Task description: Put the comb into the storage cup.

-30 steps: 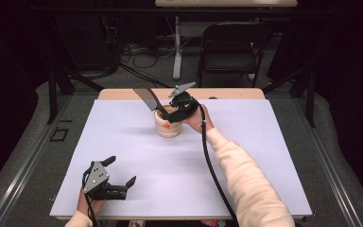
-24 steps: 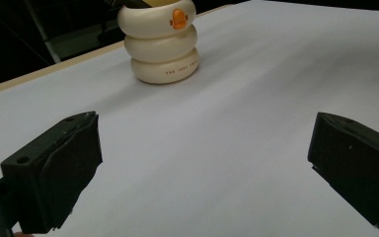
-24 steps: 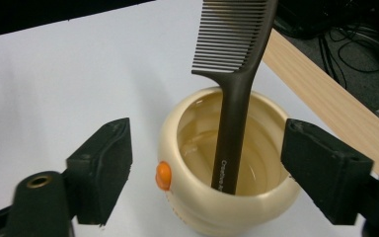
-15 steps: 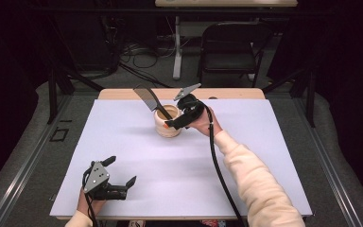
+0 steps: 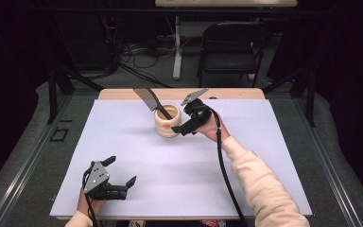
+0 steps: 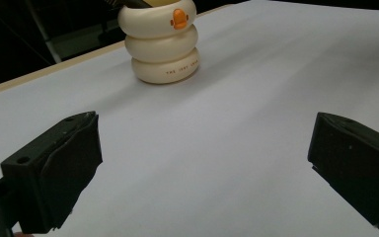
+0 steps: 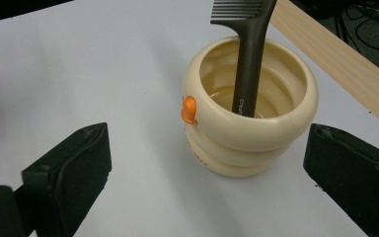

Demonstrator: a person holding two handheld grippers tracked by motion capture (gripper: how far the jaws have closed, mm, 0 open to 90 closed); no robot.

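Comb [image 7: 249, 59] stands propped in the cream cup [image 7: 249, 133]; right gripper [image 5: 185, 124], fingers just spread wide and empty, sits beside it, letting go. Left gripper [image 5: 118, 182] waits near, fingers wide.

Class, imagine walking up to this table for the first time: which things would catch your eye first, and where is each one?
First, the cream ringed cup with its small orange knob, standing toward the far middle of the white table, with a dark comb leaning in it, teeth up. Next, the right gripper just beside the cup, its jaws just opened and holding nothing. The left gripper rests open at the near left edge.
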